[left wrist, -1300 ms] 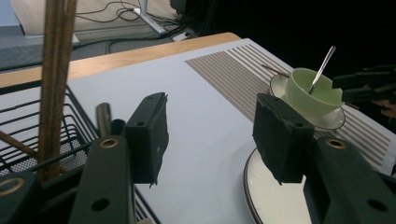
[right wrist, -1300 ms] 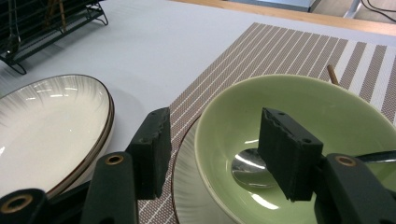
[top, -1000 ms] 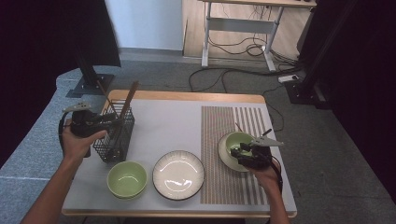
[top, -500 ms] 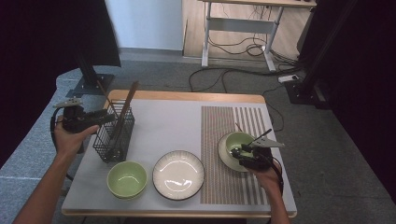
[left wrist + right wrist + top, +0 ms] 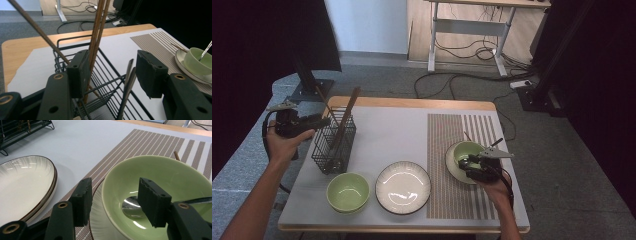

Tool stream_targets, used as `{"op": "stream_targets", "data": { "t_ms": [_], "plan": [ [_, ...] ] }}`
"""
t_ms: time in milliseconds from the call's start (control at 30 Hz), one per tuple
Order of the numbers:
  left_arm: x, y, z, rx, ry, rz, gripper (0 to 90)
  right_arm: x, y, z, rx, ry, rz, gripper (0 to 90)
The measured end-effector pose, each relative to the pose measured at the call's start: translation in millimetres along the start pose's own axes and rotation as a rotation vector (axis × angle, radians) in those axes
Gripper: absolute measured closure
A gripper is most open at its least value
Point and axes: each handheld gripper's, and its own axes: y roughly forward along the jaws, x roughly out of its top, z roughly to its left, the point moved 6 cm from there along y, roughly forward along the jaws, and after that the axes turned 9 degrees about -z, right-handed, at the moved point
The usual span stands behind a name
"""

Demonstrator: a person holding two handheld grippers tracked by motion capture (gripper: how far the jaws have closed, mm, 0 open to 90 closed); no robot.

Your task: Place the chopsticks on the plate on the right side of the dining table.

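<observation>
**A:** High view: the left gripper (image 5: 316,121) is drawing back left from the rack (image 5: 329,150) at the counter's (image 5: 392,130) left. Is it carrying anything?

**B:** No, its fingers (image 5: 80,72) are gaping empty and the chopsticks (image 5: 98,30) are staying racked. The right gripper (image 5: 115,188) is straddling the near-right bowl's (image 5: 160,170) rim, not yet pinching it.

No legible text, label, brand, number or sign appears on any item or surface in the three current views.
</observation>
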Motion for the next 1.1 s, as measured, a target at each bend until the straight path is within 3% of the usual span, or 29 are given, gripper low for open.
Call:
{"op": "stream_targets", "data": {
  "t_ms": [300,1100],
  "plan": [
    [4.1,-2.1,8.9,0.015,-0.005,-0.010,45.0,1.7,1.1,4.9,0.009,-0.012,-0.006,45.5],
    [5.6,19.7,29.3,0.018,-0.027,-0.007,44.6,1.8,-0.5,6.0,0.003,-0.020,-0.008,45.6]
  ]
}}
